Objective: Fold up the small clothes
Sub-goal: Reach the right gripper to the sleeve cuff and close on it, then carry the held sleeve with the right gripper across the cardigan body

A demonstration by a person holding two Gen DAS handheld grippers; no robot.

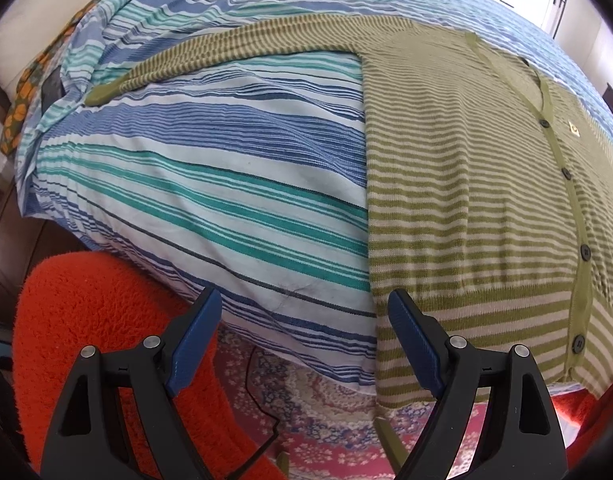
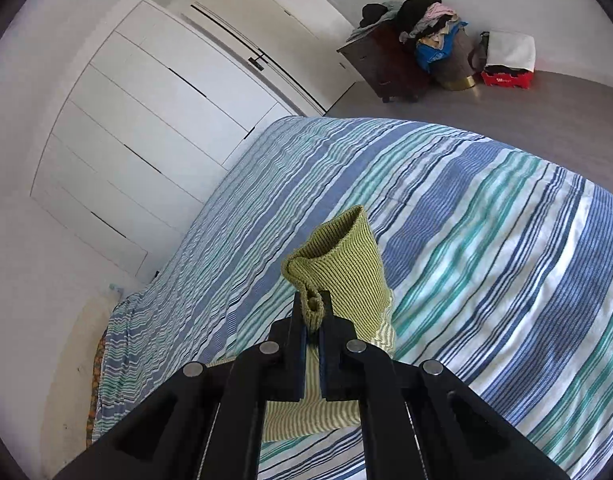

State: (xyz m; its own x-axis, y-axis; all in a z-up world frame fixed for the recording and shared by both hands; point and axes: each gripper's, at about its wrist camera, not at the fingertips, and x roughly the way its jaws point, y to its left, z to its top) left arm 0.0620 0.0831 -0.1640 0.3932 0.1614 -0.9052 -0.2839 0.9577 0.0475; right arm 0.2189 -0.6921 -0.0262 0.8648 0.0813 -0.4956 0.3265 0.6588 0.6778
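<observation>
A green and cream striped cardigan (image 1: pixel 466 184) lies flat, buttoned, on a bed with a blue, teal and white striped cover (image 1: pixel 226 168). One sleeve (image 1: pixel 210 56) stretches out to the left, ending in a plain green cuff. My left gripper (image 1: pixel 304 312) hangs open over the bed's near edge, just left of the cardigan's hem, with nothing between its blue pads. In the right wrist view my right gripper (image 2: pixel 314 308) is shut on the other sleeve's green ribbed cuff (image 2: pixel 338 264), lifted above the bed cover (image 2: pixel 486 240); striped sleeve fabric hangs below the fingers.
An orange-red fluffy thing (image 1: pixel 106 340) and a patterned rug (image 1: pixel 326 420) lie below the bed edge. White wardrobe doors (image 2: pixel 146 120) stand beyond the bed. A dark cabinet piled with clothes (image 2: pixel 410 40) and a red crate (image 2: pixel 506 78) sit on the grey floor.
</observation>
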